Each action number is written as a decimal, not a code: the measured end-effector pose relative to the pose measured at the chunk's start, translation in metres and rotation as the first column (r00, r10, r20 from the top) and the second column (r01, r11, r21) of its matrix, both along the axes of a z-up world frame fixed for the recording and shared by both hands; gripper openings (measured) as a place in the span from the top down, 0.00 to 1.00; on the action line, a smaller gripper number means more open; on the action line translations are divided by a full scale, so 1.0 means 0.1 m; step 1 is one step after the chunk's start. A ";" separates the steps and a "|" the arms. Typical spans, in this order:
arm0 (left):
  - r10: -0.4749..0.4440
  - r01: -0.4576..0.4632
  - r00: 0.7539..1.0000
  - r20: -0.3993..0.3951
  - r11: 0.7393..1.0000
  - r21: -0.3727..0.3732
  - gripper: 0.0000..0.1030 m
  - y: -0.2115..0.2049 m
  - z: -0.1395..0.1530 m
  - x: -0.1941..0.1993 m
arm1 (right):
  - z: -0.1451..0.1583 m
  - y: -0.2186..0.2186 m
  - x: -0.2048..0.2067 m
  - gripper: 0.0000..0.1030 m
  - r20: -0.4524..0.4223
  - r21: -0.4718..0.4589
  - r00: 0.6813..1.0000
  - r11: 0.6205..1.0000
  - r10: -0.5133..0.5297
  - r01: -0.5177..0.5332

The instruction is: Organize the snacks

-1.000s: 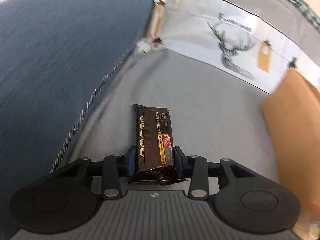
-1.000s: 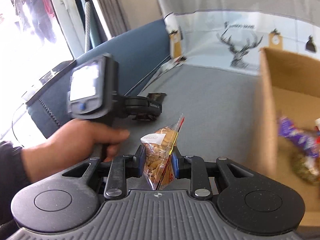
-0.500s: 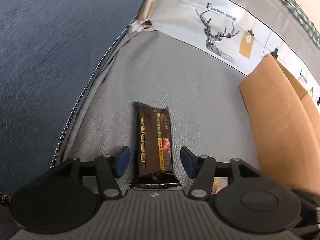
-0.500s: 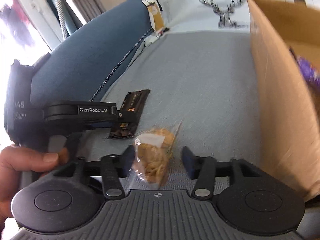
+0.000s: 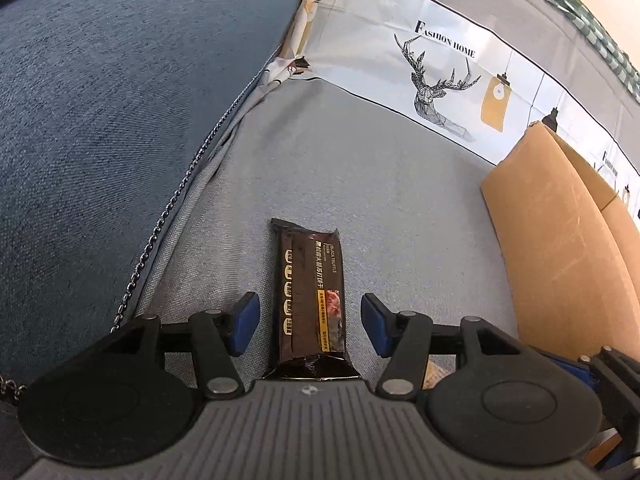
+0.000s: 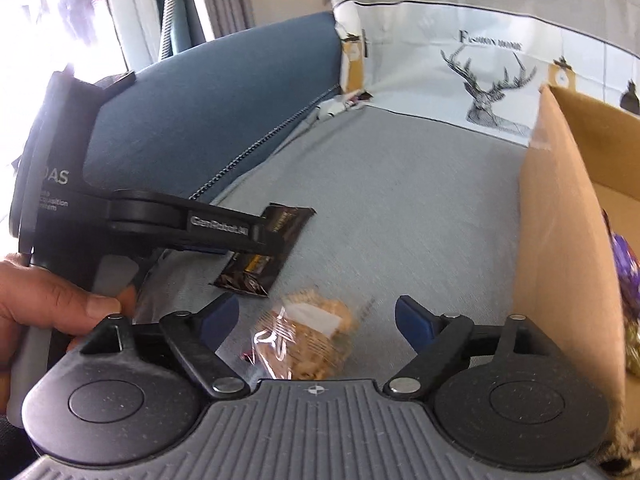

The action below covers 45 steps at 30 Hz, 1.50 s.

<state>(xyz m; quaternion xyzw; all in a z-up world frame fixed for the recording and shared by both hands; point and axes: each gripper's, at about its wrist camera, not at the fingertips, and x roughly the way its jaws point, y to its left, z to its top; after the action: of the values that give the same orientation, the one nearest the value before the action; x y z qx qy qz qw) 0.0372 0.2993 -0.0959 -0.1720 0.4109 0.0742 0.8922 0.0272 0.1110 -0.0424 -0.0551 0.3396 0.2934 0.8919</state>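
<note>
A dark brown snack bar [image 5: 306, 264] lies lengthwise on the grey seat cushion [image 5: 360, 184]. My left gripper [image 5: 309, 306] is open, its blue pads [image 5: 244, 316] standing clear of the bar on both sides. In the right wrist view a clear bag of biscuits [image 6: 308, 340] rests on the cushion between the jaws of my right gripper [image 6: 316, 306]. Those jaws are opening, and neither pad touches the bag. The bar [image 6: 250, 276] shows there too, under the left gripper's fingers [image 6: 224, 226].
An open cardboard box [image 6: 560, 240] stands on the right, its wall [image 5: 560, 260] close to both grippers, with a purple wrapped snack [image 6: 626, 256] inside. A blue sofa cushion [image 5: 120, 120] rises on the left. A deer-print cloth [image 5: 440, 76] covers the backrest. A hand [image 6: 60, 304] holds the left gripper's handle.
Both grippers have opened. The left let go of the snack bar, which now lies on the cushion. The right released the biscuit bag, which dropped flat onto the seat.
</note>
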 end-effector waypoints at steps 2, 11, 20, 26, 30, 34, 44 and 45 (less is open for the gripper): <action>0.002 -0.002 1.000 -0.005 1.000 -0.005 0.41 0.01 -0.01 0.01 | -0.04 0.09 0.02 0.14 0.004 -0.035 1.000 0.999 0.009 -0.008; -0.003 0.003 0.999 -0.034 1.000 0.004 0.41 -0.02 -0.06 0.10 | -0.29 0.11 0.14 0.40 -0.088 -0.073 0.994 0.995 0.057 -0.064; -0.030 0.032 0.998 -0.055 0.999 0.034 0.39 -0.10 -0.10 0.20 | -0.23 -0.08 0.06 0.49 -0.055 -0.056 0.998 0.998 0.039 -0.042; -0.047 0.052 0.997 -0.067 0.996 0.067 0.38 -0.18 -0.11 0.23 | -0.21 -0.18 0.05 0.48 -0.073 -0.050 0.997 0.999 0.017 -0.020; -0.058 0.066 0.995 -0.078 0.993 0.097 0.39 -0.24 -0.12 0.24 | -0.23 -0.17 0.07 0.48 -0.078 -0.056 0.997 0.998 0.014 -0.018; -0.062 0.072 0.995 -0.084 0.989 0.131 0.58 -0.28 -0.12 0.25 | -0.25 -0.17 0.07 0.48 -0.084 -0.058 0.996 0.998 0.011 -0.015; -0.050 0.051 0.999 -0.009 0.996 0.076 0.59 -0.17 -0.07 0.13 | -0.19 -0.20 0.04 0.48 -0.064 -0.042 0.998 0.999 -0.005 0.003; -0.050 0.049 0.999 0.004 0.996 0.071 0.59 -0.16 -0.06 0.11 | -0.17 -0.22 0.02 0.48 -0.058 -0.037 0.998 0.999 -0.006 0.003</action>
<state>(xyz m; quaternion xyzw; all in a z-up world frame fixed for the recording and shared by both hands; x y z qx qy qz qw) 0.0483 0.2830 -0.1014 -0.1302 0.4094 0.0661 0.9006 0.0294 0.0892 -0.0594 -0.0621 0.3709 0.2867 0.8811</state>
